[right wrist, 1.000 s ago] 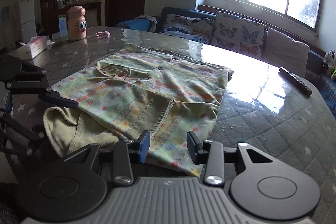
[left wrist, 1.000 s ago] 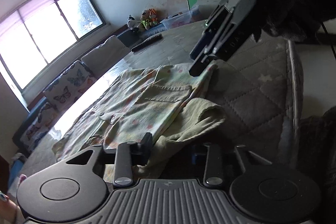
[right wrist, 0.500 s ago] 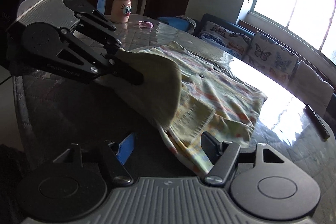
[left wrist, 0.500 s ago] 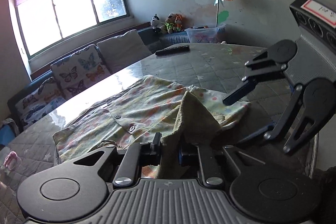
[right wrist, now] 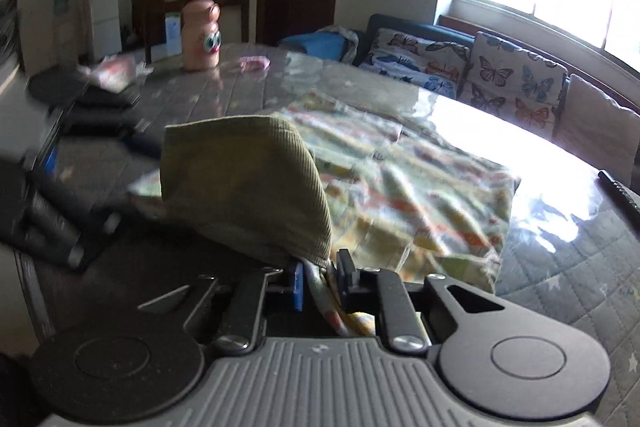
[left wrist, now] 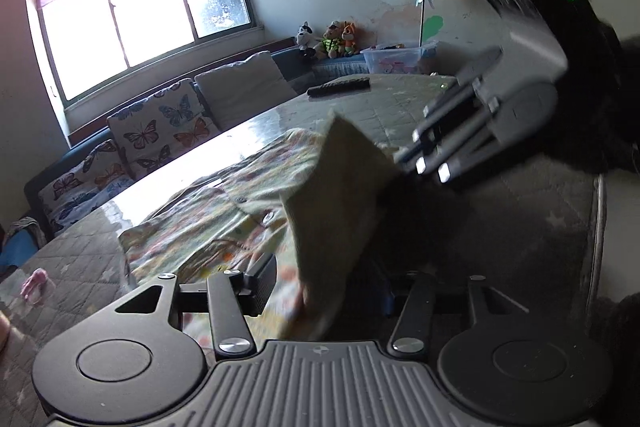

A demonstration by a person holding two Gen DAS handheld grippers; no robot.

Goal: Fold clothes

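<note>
Your right gripper (right wrist: 318, 281) has its fingers (right wrist: 297, 285) drawn close together on a fold of the shirt (right wrist: 404, 187), with the cloth pinched between the blue pad and the black one. Your left gripper (left wrist: 328, 285) has its fingers (left wrist: 262, 281) set wide apart; the shirt's lifted edge hangs down between them, and you cannot tell from either view whether they grip it.

From the right fingers a flap of the shirt rises, showing its plain olive, ribbed underside (right wrist: 244, 187). In the left view the same flap stands as a peak (left wrist: 340, 187), and your right gripper, blurred, meets it at its upper right edge. The rest of the shirt, pale with coloured print and buttons, lies spread on the table (right wrist: 568, 267), which has a glossy quilted cover.

At the table's far end stand a pink bottle with cartoon eyes (right wrist: 200, 39) and, near it, a small pink thing (right wrist: 254, 62) too blurred to name. A dark remote (left wrist: 339, 87) lies near the other end. Beyond it, a clear plastic box (left wrist: 400, 57) sits by the wall with coloured items inside, too small to tell apart. Beside it sit stuffed toys (left wrist: 328, 37).
</note>
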